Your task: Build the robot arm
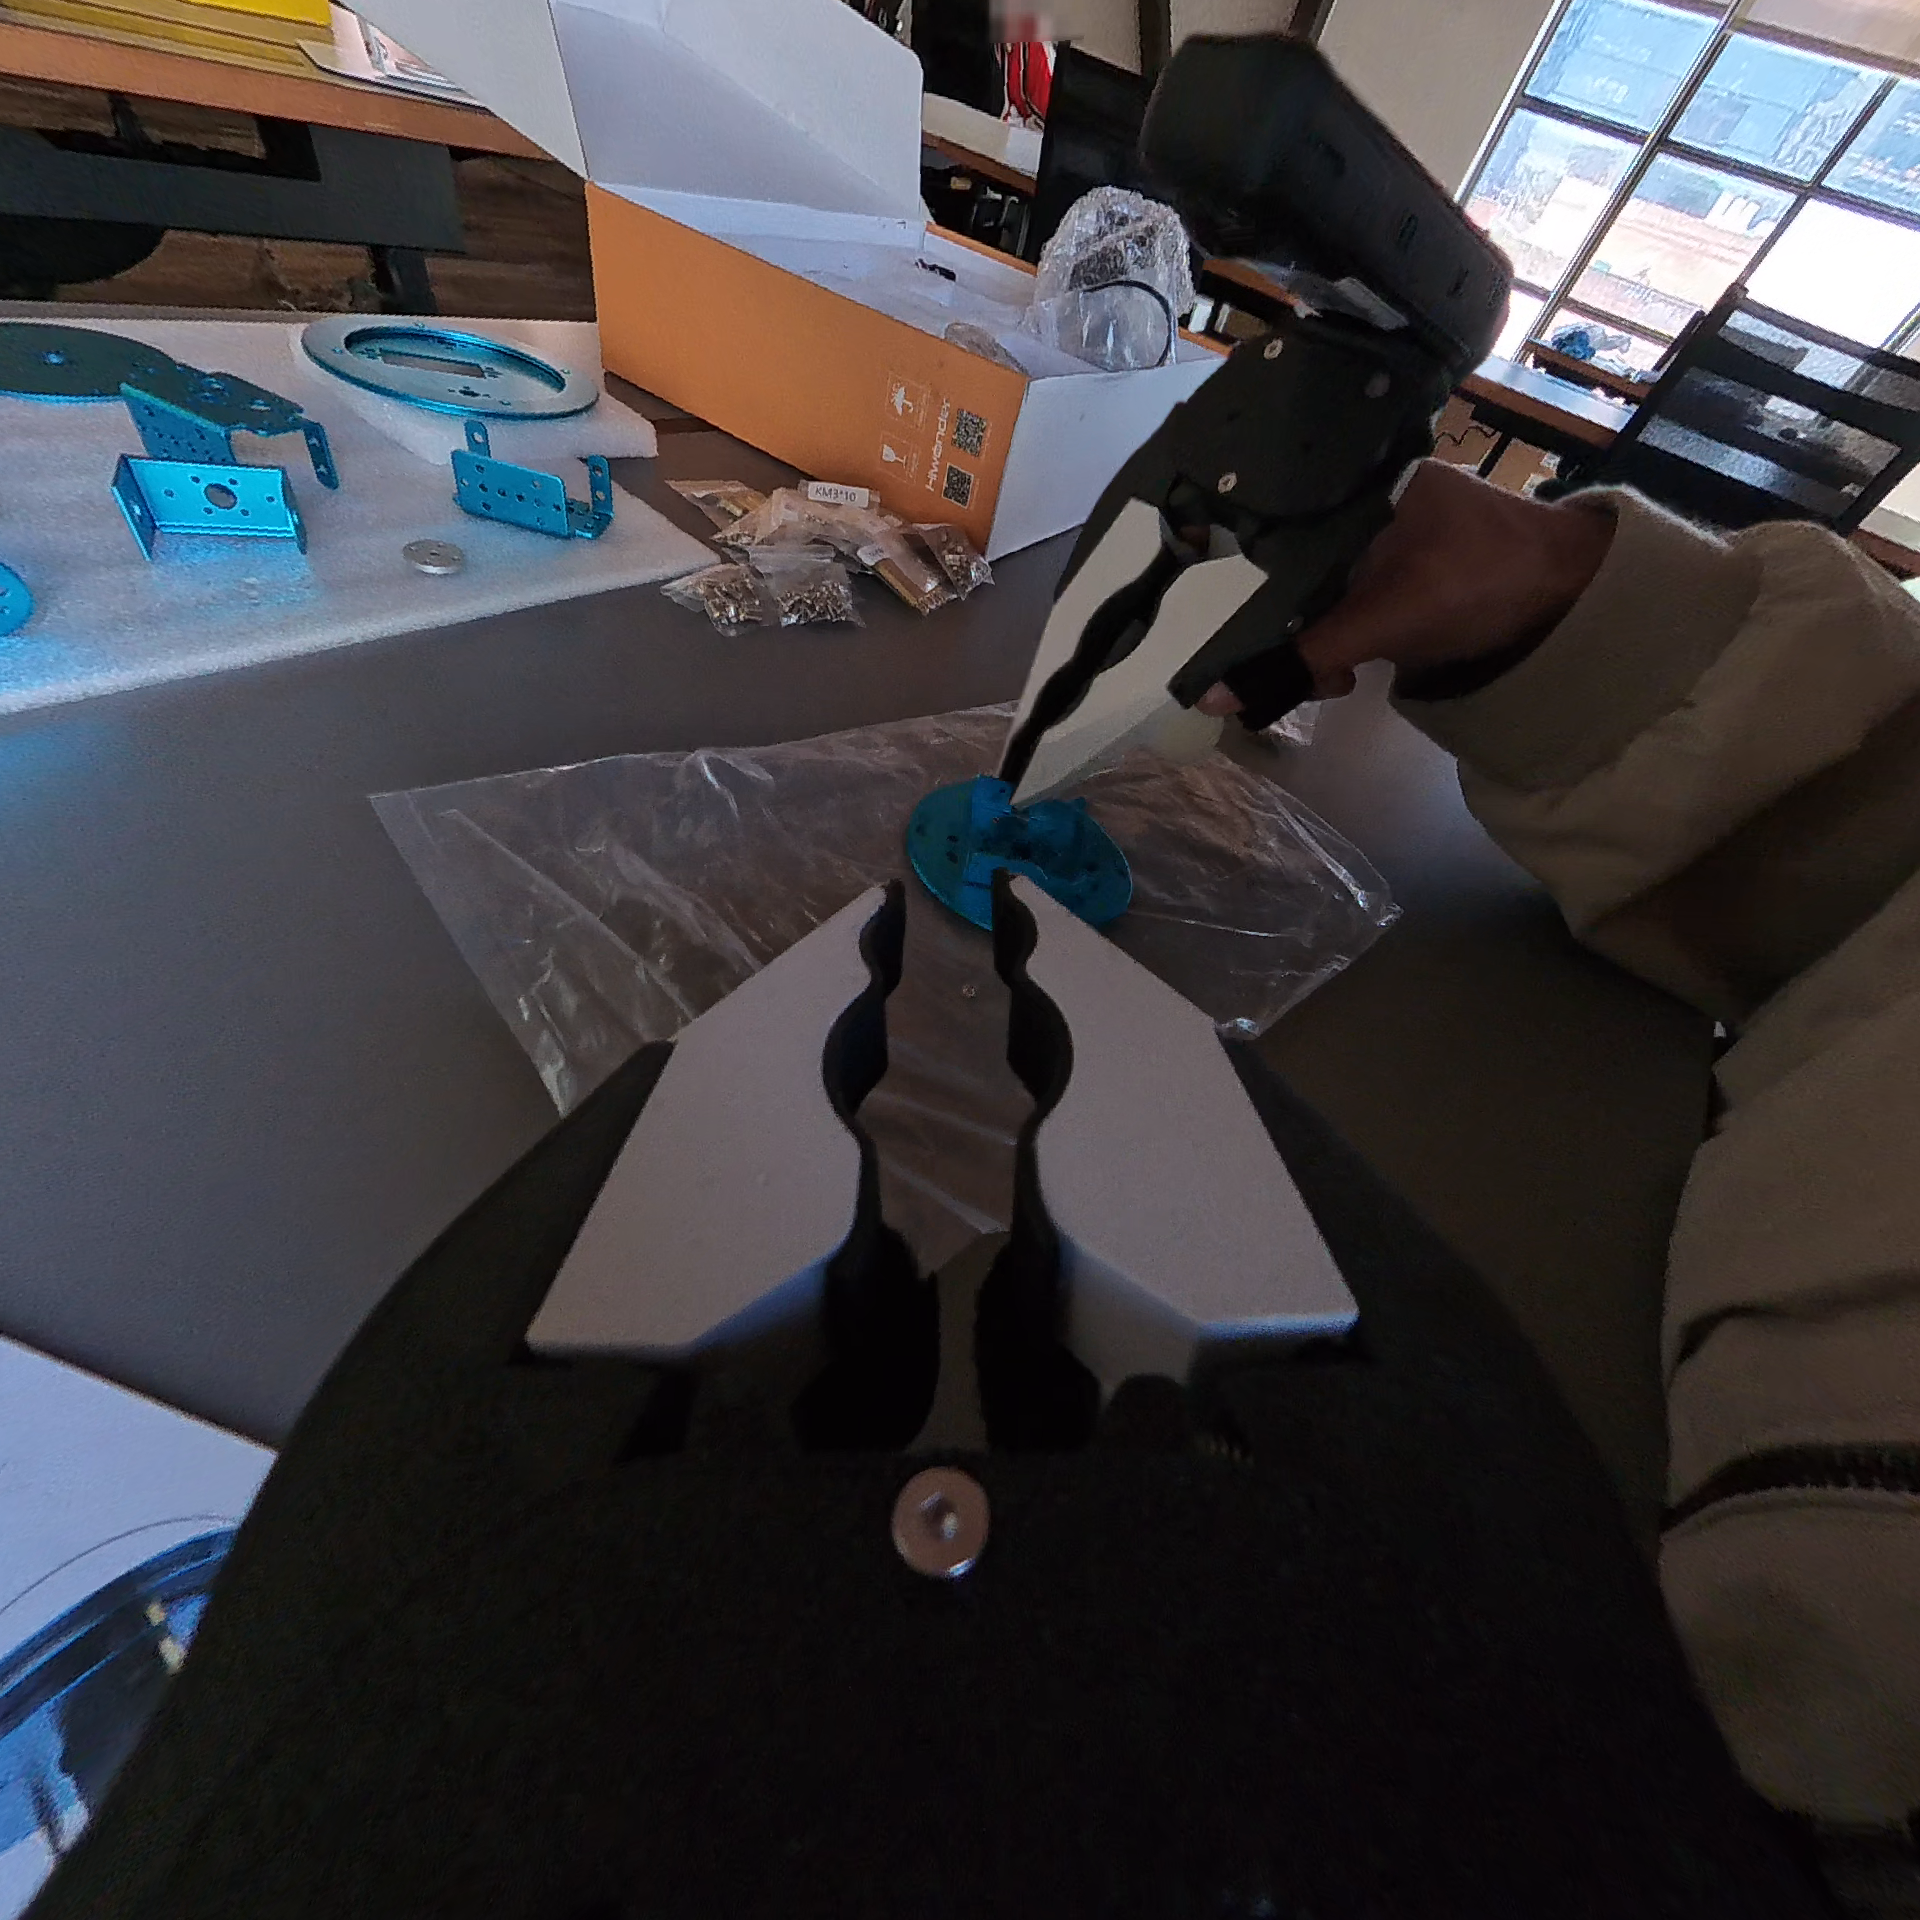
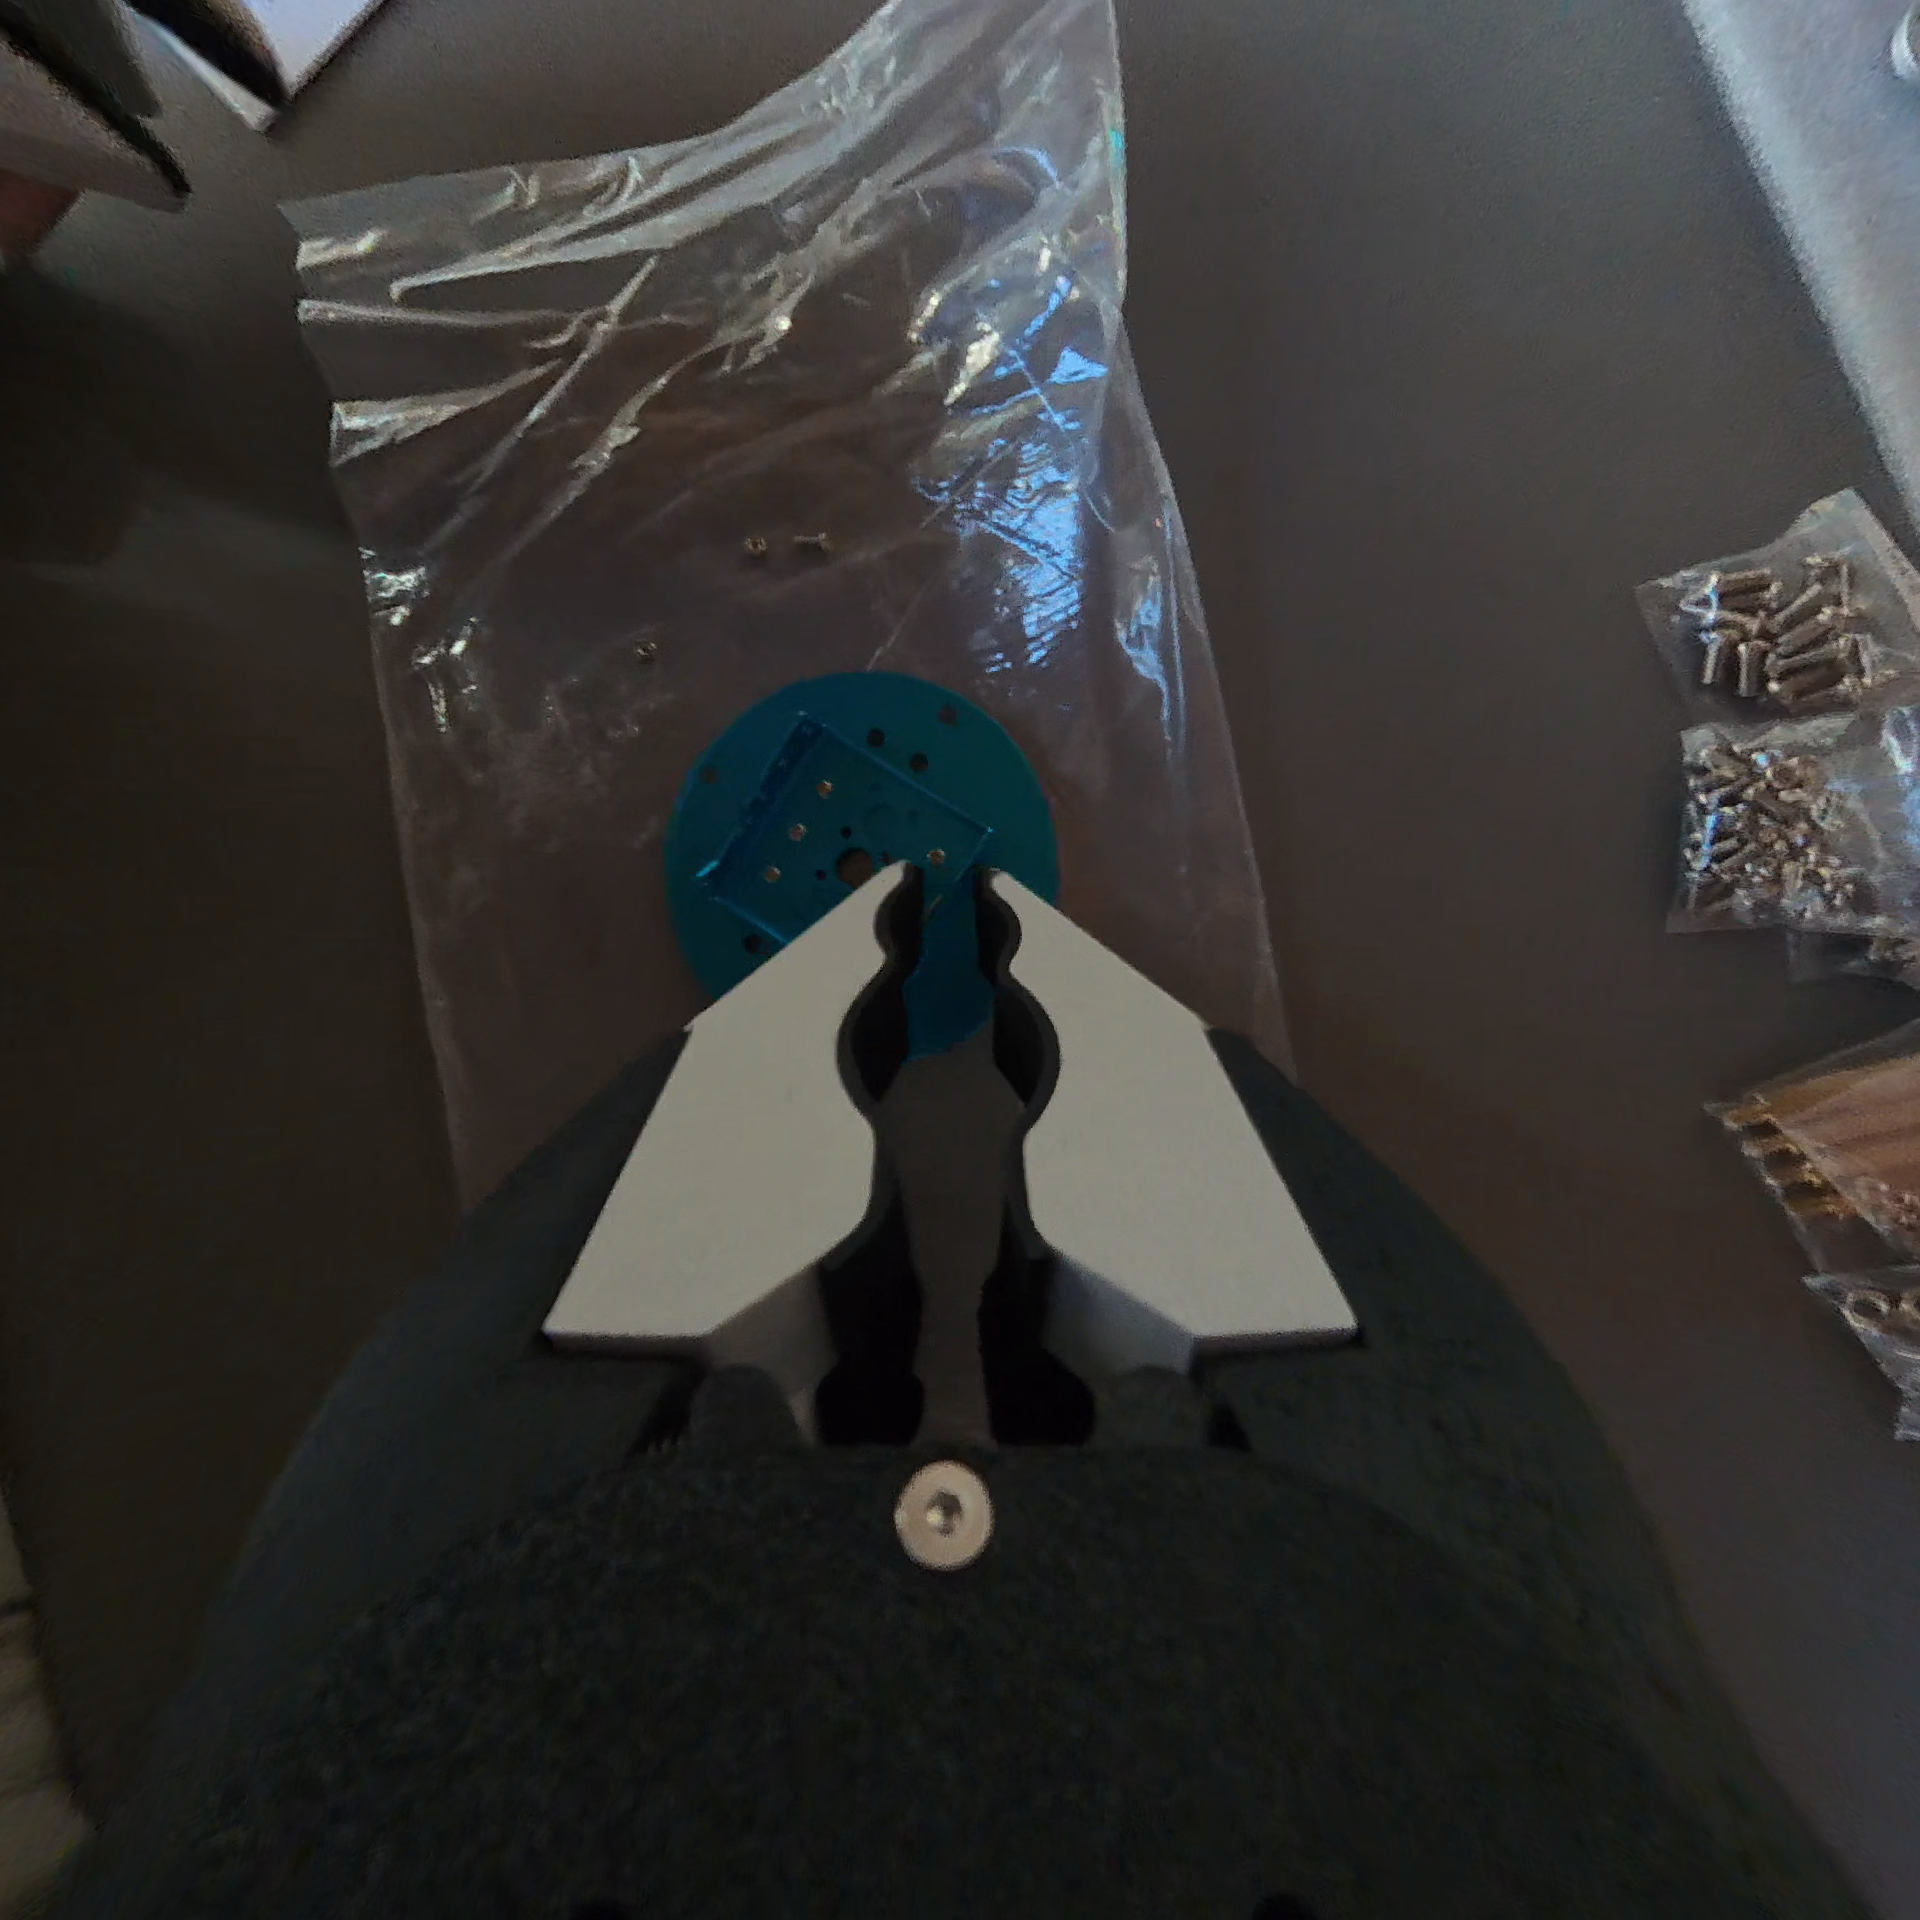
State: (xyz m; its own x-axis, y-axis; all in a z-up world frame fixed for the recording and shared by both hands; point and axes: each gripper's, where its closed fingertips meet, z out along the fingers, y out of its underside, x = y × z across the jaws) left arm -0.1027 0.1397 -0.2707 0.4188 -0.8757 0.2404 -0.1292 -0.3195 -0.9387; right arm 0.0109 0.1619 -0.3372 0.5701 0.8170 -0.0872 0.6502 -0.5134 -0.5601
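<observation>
A blue round disc lies on a flat clear plastic bag on the dark table, with a blue perforated bracket on top of it. My right gripper comes down on the bracket's near edge, its jaws closed on the upright flange. In the left wrist view the right gripper pinches the bracket on the disc, held by a hand in a beige sleeve. My left gripper hovers just short of the disc, jaws a narrow gap apart and empty.
A white foam sheet at the left carries several blue brackets and a blue ring. An open orange box stands behind. Small bags of screws lie near it; they also show at the right. Loose screws sit on the plastic bag.
</observation>
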